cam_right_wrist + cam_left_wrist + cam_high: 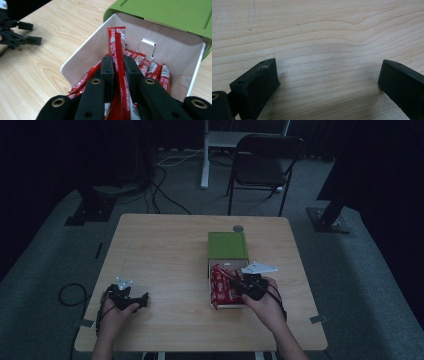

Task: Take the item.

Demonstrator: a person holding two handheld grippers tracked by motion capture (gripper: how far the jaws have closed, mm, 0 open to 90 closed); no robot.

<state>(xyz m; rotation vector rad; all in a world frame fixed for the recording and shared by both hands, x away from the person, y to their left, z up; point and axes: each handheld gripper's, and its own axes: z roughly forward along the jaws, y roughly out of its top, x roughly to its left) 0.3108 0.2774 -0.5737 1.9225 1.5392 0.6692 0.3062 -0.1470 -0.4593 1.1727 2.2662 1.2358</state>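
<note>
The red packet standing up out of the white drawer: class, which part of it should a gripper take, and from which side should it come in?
Grip the red packet across its thin, flat faces near the lower middle, coming from above the open white drawer. It stands on edge, clear of the packets lying flat, so its faces are exposed. The right gripper is shut on it in just this way.

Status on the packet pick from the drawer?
Done: the white drawer is pulled out of the green box. In hand: the right gripper is shut on one red packet, standing above the rest. Left: carrying it out; the left gripper rests open on the table.
</note>
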